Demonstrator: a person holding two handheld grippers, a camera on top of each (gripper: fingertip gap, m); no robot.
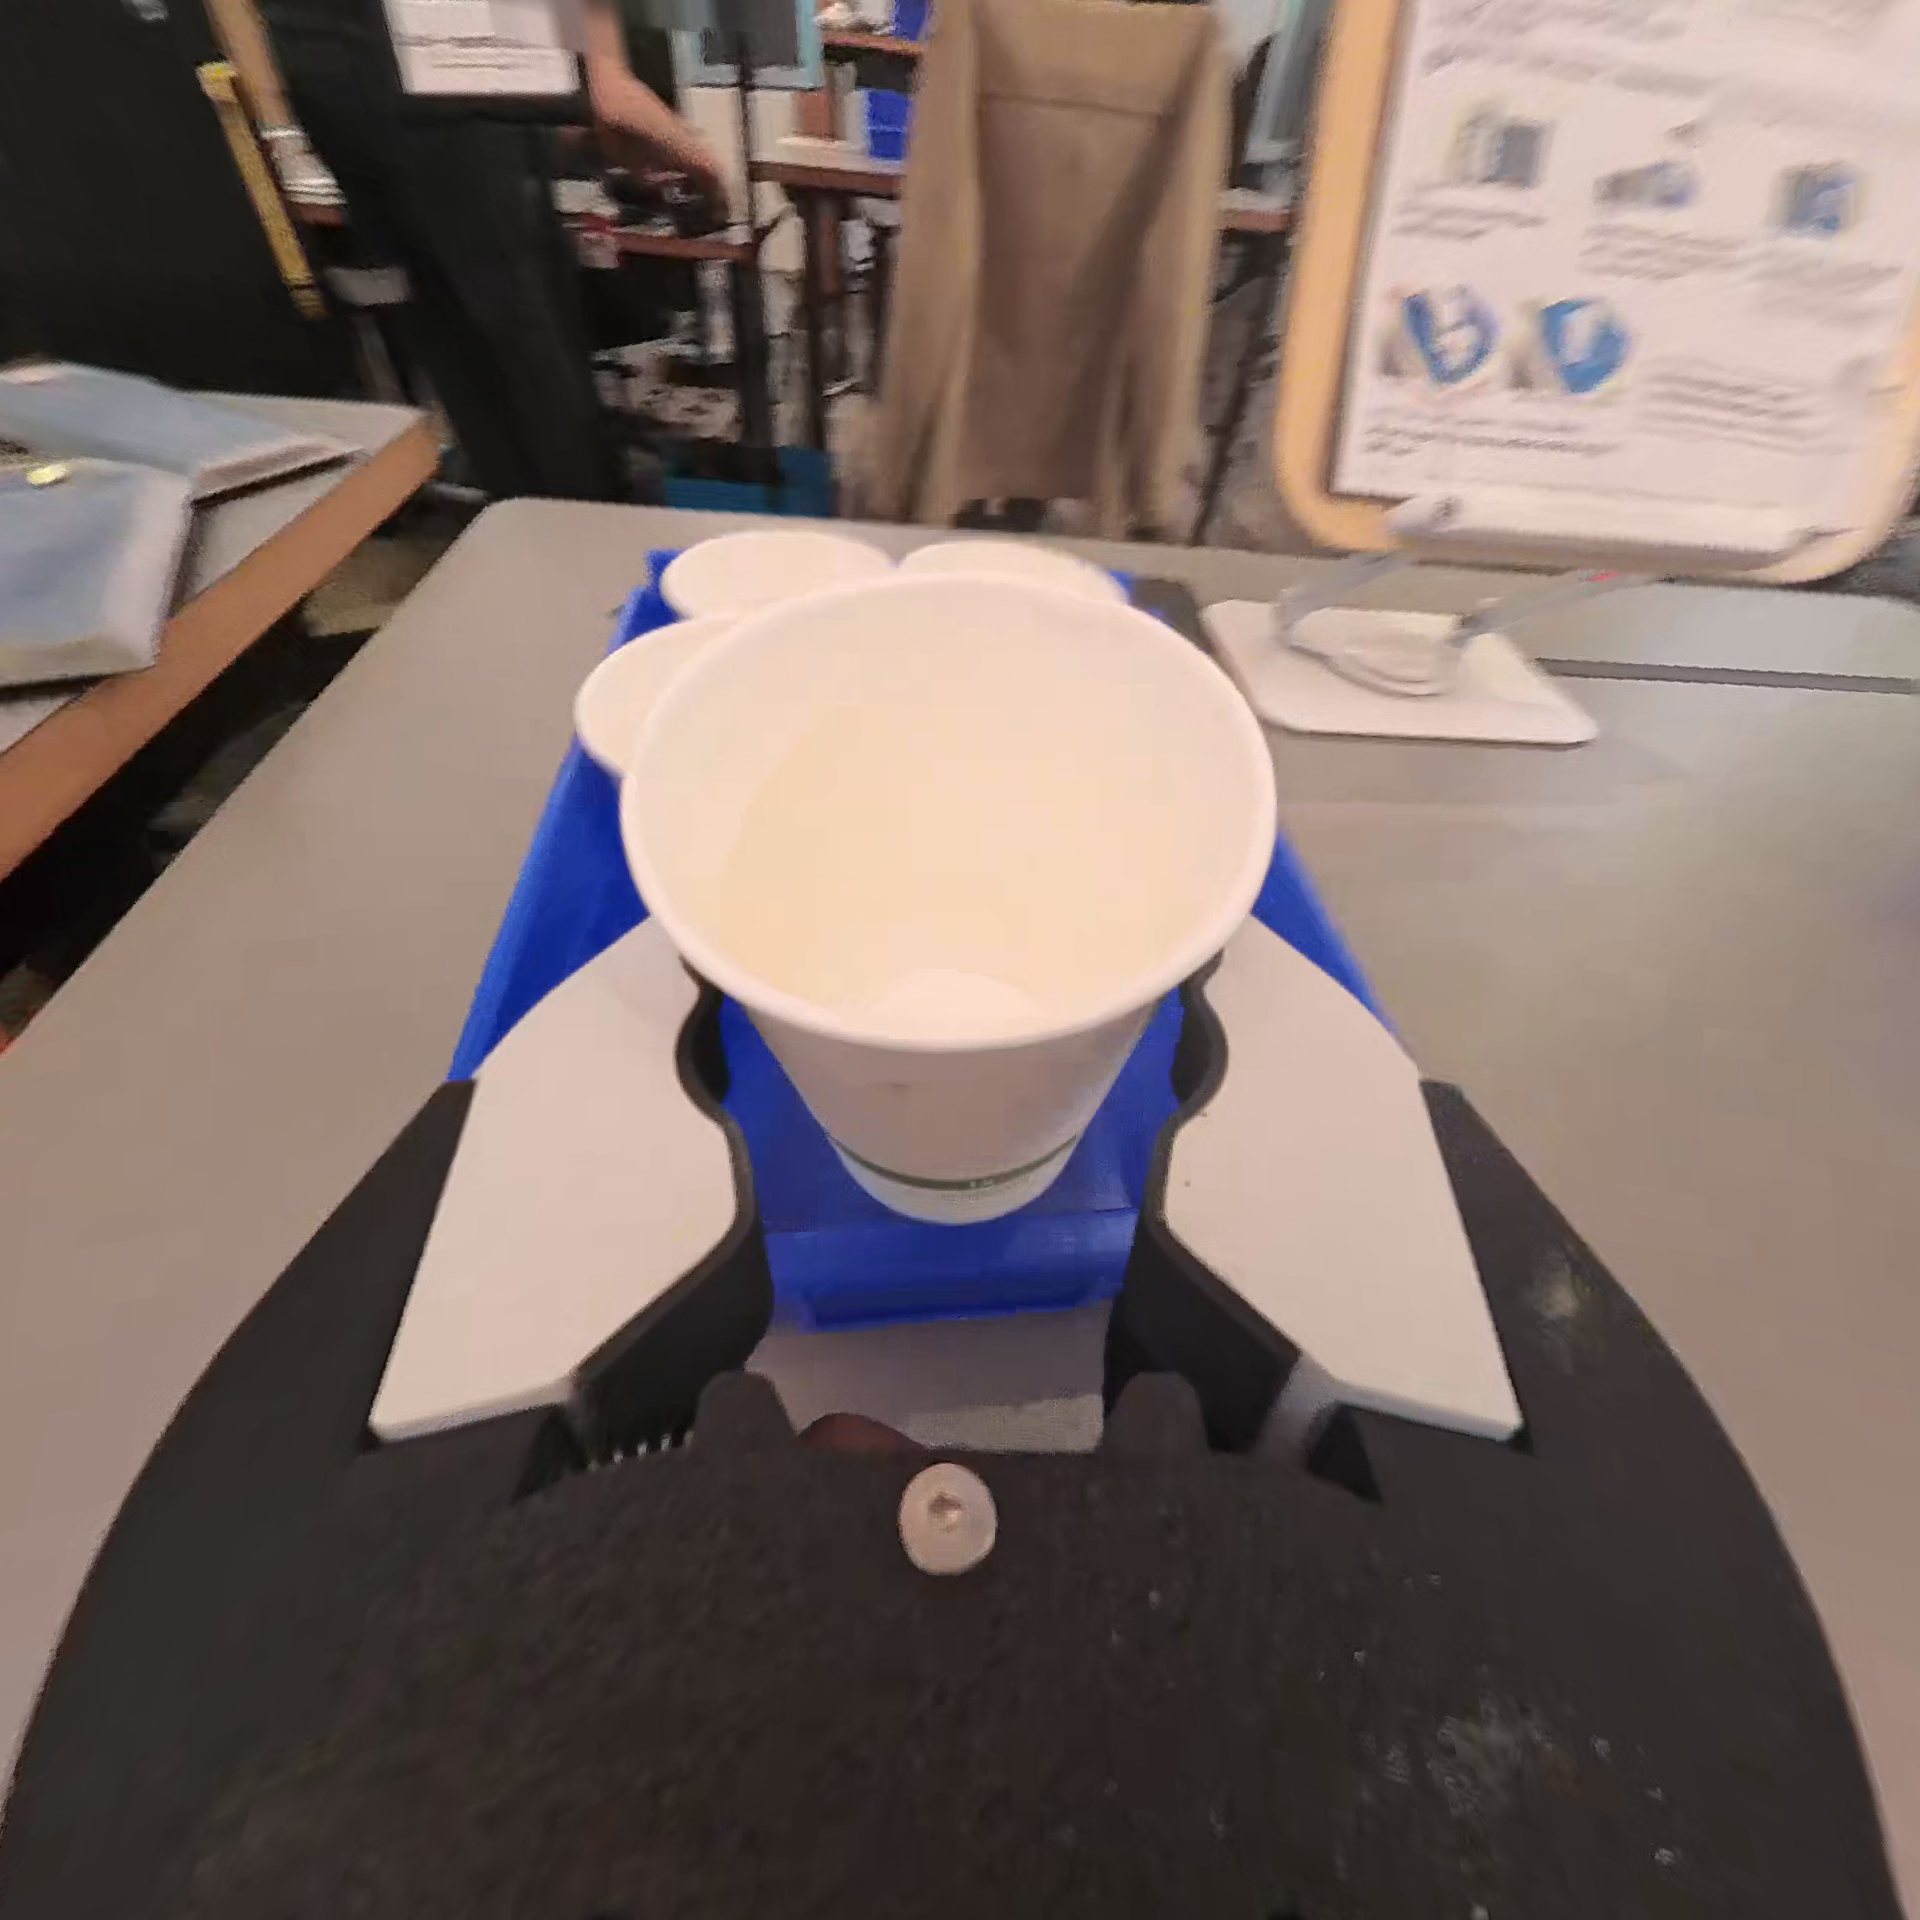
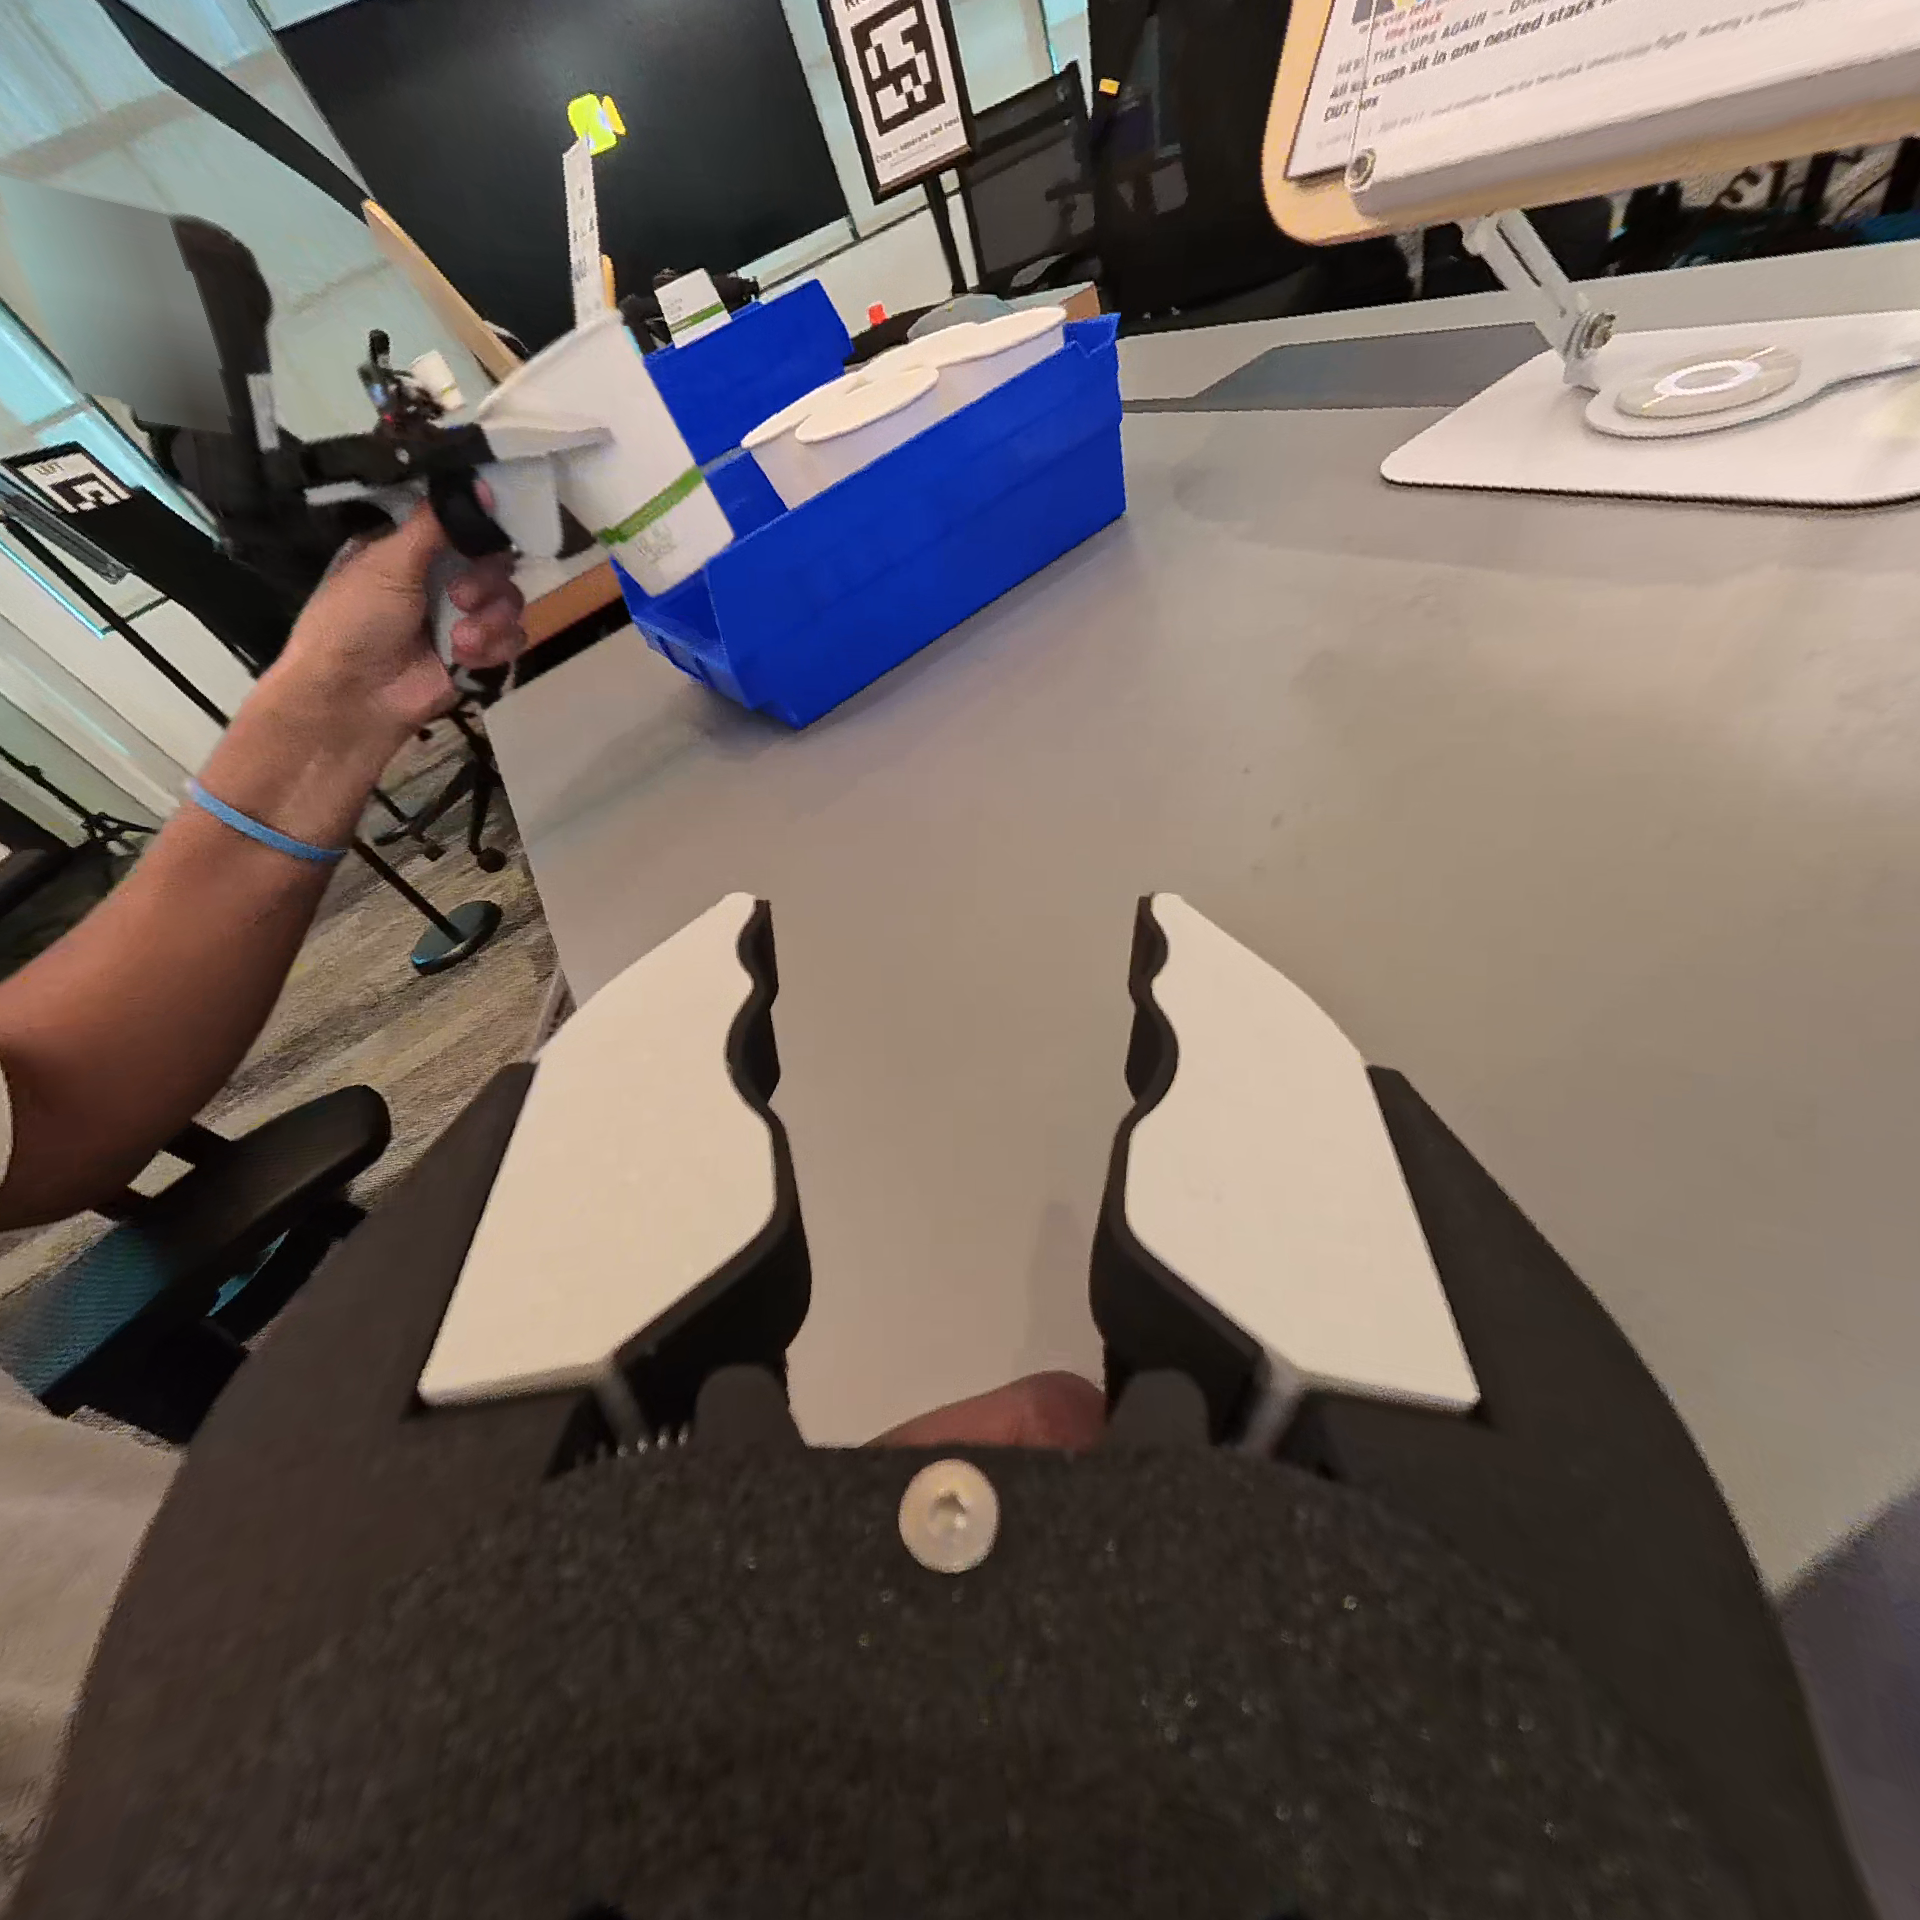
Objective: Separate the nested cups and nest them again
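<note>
Left wrist view: the left gripper [image 1: 951, 1039] holds a white paper cup [image 1: 948, 831] by its side wall, jaws closed on it just below the wide rim, mouth up. The cup hangs above the near end of a blue bin [image 1: 540, 914] on the grey tabletop [image 1: 312, 935]. Three more cups [image 1: 774, 566] stand in the bin behind it, open ends up. Inside the held cup only a pale floor shows, so I judge it a single cup, not a stack. A tablet stand [image 1: 1403, 675] sits to the right.

Right wrist view: the right gripper [image 2: 954, 997] hovers over bare tabletop [image 2: 1351, 831], jaws apart with nothing between them, well apart from the bin [image 2: 883, 582]. Farther off, a hand [image 2: 395, 613] carries the left gripper [image 2: 540, 447] with the cup [image 2: 634, 457] tilted at the bin's near end; a green band rings its lower wall. Several cups [image 2: 894, 405] stand close together in the bin.

The cup should be very light and thin-walled, so it will dent or go oval under a hard squeeze; the rolled rim is its stiffest part. A light grip on the wall just under the rim looks safest. The smooth paper may slip, and nested cups may stick together.
</note>
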